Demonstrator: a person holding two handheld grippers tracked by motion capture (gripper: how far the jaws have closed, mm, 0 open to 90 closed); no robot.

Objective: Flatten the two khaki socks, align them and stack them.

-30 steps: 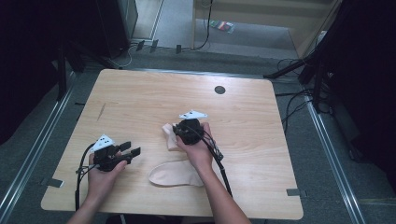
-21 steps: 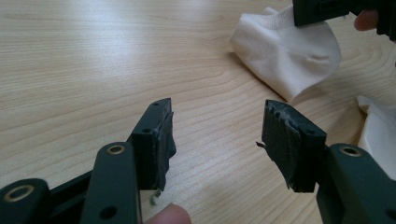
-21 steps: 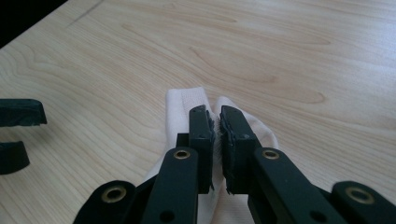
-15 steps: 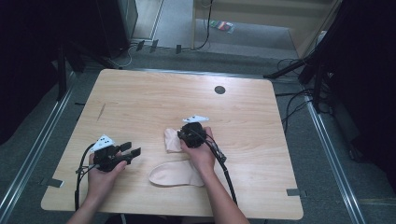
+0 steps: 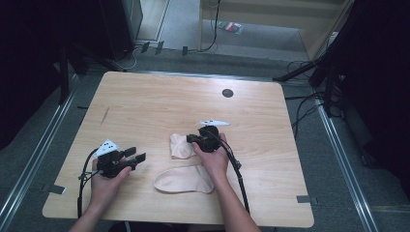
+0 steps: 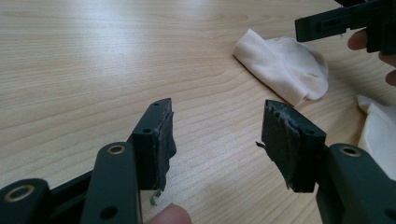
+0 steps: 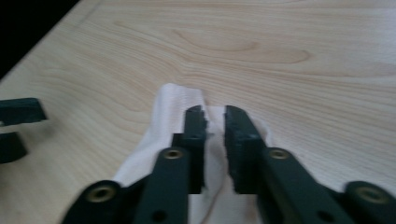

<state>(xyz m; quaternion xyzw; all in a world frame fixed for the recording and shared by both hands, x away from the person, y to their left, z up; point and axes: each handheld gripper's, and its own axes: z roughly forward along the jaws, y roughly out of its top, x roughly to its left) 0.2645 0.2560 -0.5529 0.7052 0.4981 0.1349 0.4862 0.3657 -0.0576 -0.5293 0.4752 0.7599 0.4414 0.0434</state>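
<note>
Two cream socks lie on the wooden table (image 5: pixel 145 101). One is folded over (image 5: pixel 180 145), the other lies flat (image 5: pixel 183 180) nearer the front edge. My right gripper (image 5: pixel 190 140) points left, low over the folded sock (image 7: pixel 163 121). Its jaws (image 7: pixel 215 119) have just been opening. A narrow gap stands between the pads, the cloth lies under it and is not pinched. My left gripper (image 5: pixel 138 155) rests at the front left, open with nothing between its jaws (image 6: pixel 217 135). It faces the folded sock (image 6: pixel 285 70).
A small dark round hole (image 5: pixel 227 93) sits at the table's far side. The flat sock's edge (image 6: pixel 380 126) shows to the right of the left gripper. Cables trail from both grippers toward the front edge. Dark floor, rails and stands surround the table.
My right gripper has sunk toward the table and drifted slightly right with the folded sock under it, and its jaws have parted a little. The left gripper has stayed put.
</note>
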